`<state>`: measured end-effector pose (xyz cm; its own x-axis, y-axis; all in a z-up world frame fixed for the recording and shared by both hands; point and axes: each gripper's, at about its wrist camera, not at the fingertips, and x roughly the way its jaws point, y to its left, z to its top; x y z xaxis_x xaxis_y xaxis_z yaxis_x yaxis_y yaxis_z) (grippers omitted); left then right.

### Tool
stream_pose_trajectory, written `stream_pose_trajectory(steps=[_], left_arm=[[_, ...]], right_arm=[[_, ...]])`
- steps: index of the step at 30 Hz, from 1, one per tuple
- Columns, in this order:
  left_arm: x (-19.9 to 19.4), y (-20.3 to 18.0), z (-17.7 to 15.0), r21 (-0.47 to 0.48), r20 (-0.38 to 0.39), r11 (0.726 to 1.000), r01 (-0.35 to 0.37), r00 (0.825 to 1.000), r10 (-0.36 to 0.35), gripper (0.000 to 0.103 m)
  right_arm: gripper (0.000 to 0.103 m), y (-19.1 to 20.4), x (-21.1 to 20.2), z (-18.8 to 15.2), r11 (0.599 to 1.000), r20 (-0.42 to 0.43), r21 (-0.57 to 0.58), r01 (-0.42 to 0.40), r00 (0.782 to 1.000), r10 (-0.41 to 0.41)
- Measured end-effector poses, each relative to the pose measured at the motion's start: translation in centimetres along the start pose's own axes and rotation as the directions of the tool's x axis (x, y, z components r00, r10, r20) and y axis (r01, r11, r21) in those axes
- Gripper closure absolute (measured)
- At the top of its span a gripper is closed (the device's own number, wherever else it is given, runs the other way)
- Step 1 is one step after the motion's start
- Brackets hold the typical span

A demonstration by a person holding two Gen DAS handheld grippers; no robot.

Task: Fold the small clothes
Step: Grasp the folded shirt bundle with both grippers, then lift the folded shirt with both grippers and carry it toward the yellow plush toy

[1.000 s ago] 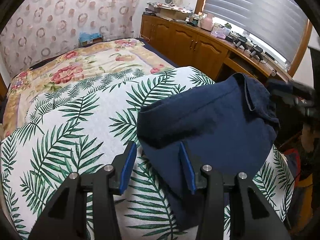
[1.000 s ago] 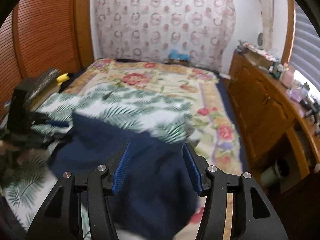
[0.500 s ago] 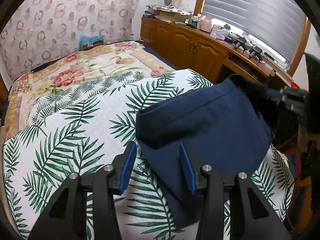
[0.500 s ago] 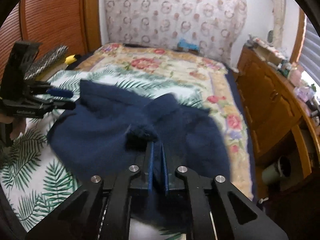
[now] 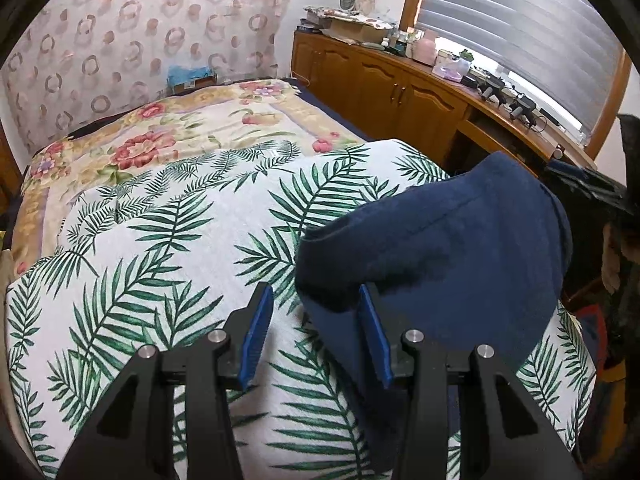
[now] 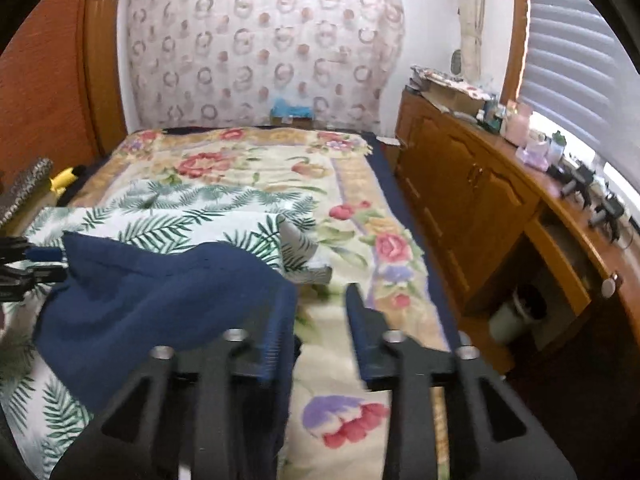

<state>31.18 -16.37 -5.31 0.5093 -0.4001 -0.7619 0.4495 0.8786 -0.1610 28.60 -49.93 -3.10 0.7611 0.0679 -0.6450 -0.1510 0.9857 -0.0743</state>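
A navy blue garment (image 5: 440, 256) lies folded over on a palm-leaf sheet (image 5: 160, 248) on the bed. My left gripper (image 5: 316, 296) hovers open at the garment's near-left folded edge; the cloth reaches the right finger (image 5: 372, 332) and no pad presses it. In the right wrist view the garment (image 6: 152, 304) lies bunched at the left, against the left finger. My right gripper (image 6: 320, 296) has its jaws opening, with only the floral bedspread (image 6: 360, 208) showing between them. The left gripper (image 6: 24, 268) shows at that view's left edge, and the right gripper (image 5: 580, 184) at the left wrist view's right edge.
A wooden cabinet (image 6: 472, 200) runs along the bed's right side, its top cluttered under a window with blinds (image 5: 520, 32). A pale cup (image 6: 516, 316) sits low beside it. A yellow object (image 6: 66, 178) lies at the bed's far left. A patterned curtain (image 6: 260, 48) hangs behind the bed.
The right gripper shut on the garment's far part half a second ago, then opened and moved right off it. The cloth now lies folded over. The left gripper stayed put.
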Motion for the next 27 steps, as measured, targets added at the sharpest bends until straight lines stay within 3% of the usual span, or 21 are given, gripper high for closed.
stream_pose_trajectory(steps=[1, 4, 9, 14, 21, 23, 26, 27], left_arm=[[0.2, 0.0, 0.1, 0.002, -0.005, 1.000, -0.001, 1.000, 0.001, 0.060], [1.4, 0.1, 0.2, 0.010, -0.029, 1.000, 0.000, 1.000, 0.000, 0.060], [3.2, 0.2, 0.6, 0.012, -0.075, 1.000, 0.016, 0.997, -0.015, 0.055], [3.3, 0.4, 0.9, 0.011, -0.070, 1.000, 0.029, 0.997, -0.028, 0.050], [3.4, 0.3, 1.1, -0.025, -0.049, 0.994, 0.103, 0.993, -0.104, 0.050], [3.5, 0.2, 1.2, -0.029, -0.045, 0.991, 0.134, 0.990, -0.135, 0.055], [3.6, 0.2, 1.4, -0.029, -0.044, 0.989, 0.146, 0.988, -0.147, 0.061], [3.6, 0.2, 1.4, -0.031, -0.044, 0.988, 0.155, 0.987, -0.156, 0.064]], right_arm=[[0.044, 0.1, 0.0, -0.2, 1.000, -0.004, 0.006, -0.017, 1.000, 0.017], [0.036, 0.7, 0.8, -1.3, 0.998, -0.050, 0.030, -0.063, 0.997, 0.064], [0.033, 1.3, 2.8, -2.8, 0.991, -0.119, 0.075, -0.110, 0.986, 0.118], [0.029, 1.1, 4.4, -3.8, 0.980, -0.164, 0.135, -0.144, 0.972, 0.165], [0.029, 1.3, 4.6, -4.2, 0.962, -0.181, 0.181, -0.206, 0.954, 0.238], [0.030, 1.5, 4.7, -4.3, 0.957, -0.186, 0.184, -0.225, 0.948, 0.259], [0.042, 1.8, 4.5, -4.2, 0.950, -0.182, 0.175, -0.258, 0.940, 0.289], [0.051, 2.0, 4.5, -4.2, 0.947, -0.179, 0.170, -0.272, 0.937, 0.301]])
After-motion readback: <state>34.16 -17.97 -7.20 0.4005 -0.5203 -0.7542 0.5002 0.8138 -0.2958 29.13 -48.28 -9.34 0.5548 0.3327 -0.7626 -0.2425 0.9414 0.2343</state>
